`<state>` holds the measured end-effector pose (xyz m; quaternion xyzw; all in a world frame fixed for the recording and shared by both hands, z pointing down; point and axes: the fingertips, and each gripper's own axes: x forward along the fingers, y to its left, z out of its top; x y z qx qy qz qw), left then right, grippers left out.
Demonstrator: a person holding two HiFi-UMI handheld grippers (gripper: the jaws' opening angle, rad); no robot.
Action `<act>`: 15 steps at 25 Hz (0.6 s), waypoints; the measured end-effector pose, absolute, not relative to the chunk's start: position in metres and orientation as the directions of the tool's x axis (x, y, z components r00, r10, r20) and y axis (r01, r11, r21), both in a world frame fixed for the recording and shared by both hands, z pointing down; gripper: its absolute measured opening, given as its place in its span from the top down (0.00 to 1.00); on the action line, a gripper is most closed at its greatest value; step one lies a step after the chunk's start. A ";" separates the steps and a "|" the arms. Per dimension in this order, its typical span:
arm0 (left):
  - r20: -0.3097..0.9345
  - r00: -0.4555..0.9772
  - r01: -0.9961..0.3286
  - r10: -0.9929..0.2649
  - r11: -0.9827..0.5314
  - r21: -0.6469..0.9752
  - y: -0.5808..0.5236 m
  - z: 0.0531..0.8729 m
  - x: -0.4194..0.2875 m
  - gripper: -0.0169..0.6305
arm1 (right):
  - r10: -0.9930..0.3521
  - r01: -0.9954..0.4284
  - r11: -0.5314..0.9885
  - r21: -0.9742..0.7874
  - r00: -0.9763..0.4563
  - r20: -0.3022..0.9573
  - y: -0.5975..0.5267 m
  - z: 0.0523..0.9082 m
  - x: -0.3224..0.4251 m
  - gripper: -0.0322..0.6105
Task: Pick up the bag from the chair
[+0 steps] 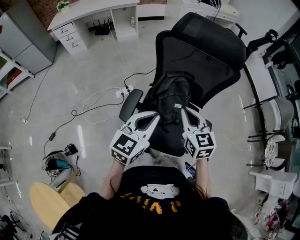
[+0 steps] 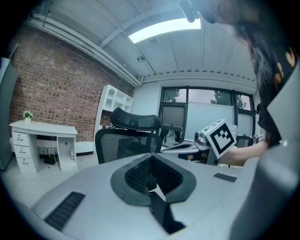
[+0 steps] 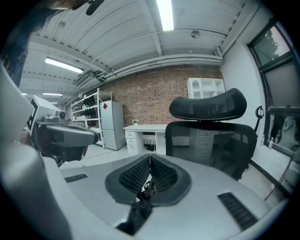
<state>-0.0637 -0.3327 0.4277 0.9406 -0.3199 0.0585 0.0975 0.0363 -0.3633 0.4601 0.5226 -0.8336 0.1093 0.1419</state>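
- Far left, a white desk [image 1: 93,14] and loose floor cables [image 1: 93,105], none of it matters for this.
- The left gripper [image 1: 157,117] is clenched. Its own view shows the jaws pressed together with the left strap [image 2: 161,213], a flat black band, pinched between them.
- The bag [image 1: 172,91] is a black backpack sitting on the seat of the office chair [image 1: 211,42], leaning on the backrest, right between the two grippers.
- It looks like soft fabric, so I'd expect it to sag and swing once it's lifted. Can't tell how full or heavy it is.
- The straps are the sensible place to hold it, though thin webbing could slide through the pads if it's loaded.
- The right gripper [image 1: 183,111] is also clamped shut, on the right strap [image 3: 140,206], a dark, bunched bit of webbing.
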 end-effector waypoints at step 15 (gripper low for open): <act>0.198 0.729 -0.683 -0.655 -0.712 0.160 -0.369 0.434 -0.060 0.96 | -0.751 -0.815 0.565 0.125 -0.446 0.487 -0.460 0.492 0.077 0.94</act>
